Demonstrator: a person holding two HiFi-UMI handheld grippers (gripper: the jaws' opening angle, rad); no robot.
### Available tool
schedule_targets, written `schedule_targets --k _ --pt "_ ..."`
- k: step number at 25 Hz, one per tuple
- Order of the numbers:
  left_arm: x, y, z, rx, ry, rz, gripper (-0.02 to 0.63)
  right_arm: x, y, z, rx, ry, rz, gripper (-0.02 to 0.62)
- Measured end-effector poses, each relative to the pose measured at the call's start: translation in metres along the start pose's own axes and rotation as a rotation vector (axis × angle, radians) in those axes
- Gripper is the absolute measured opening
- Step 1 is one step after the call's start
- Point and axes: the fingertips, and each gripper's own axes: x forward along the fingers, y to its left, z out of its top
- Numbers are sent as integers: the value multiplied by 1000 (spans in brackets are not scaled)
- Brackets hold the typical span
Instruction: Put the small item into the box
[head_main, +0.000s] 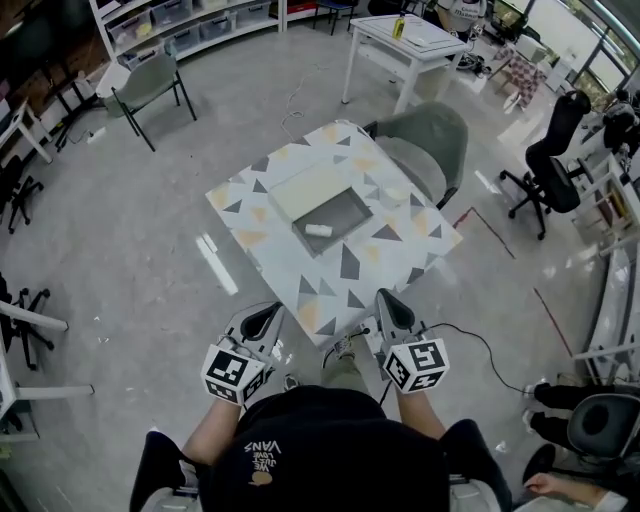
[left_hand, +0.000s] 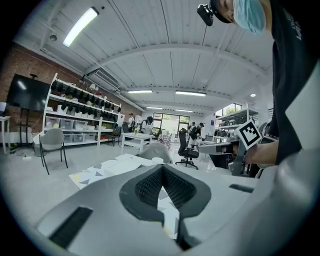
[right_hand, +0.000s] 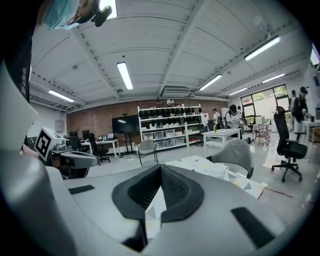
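A low table (head_main: 385, 262) with a triangle-patterned top stands in front of me. On it lies an open grey box (head_main: 345, 208), with its pale lid (head_main: 305, 188) flat at its far left side. A small white item (head_main: 318, 230) lies inside the box. Another small white object (head_main: 393, 193) sits on the table to the right of the box. Both grippers hang close to my body, off the table's near corner. The left gripper (head_main: 265, 320) (left_hand: 162, 167) is shut and holds nothing. The right gripper (head_main: 392, 308) (right_hand: 161, 167) is also shut and holds nothing.
A grey-green chair (head_main: 432, 140) is pushed up to the table's far right side. A white table (head_main: 405, 40) stands beyond it, a black office chair (head_main: 555, 160) to the right, another chair (head_main: 150, 85) at far left. A black cable (head_main: 485, 345) runs over the floor.
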Motion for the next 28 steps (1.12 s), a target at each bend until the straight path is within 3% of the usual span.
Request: schedule_targets --k 28 --pt "-32 -12 -11 4 6 9 5 -32 20 -6 6 -1 -5 0"
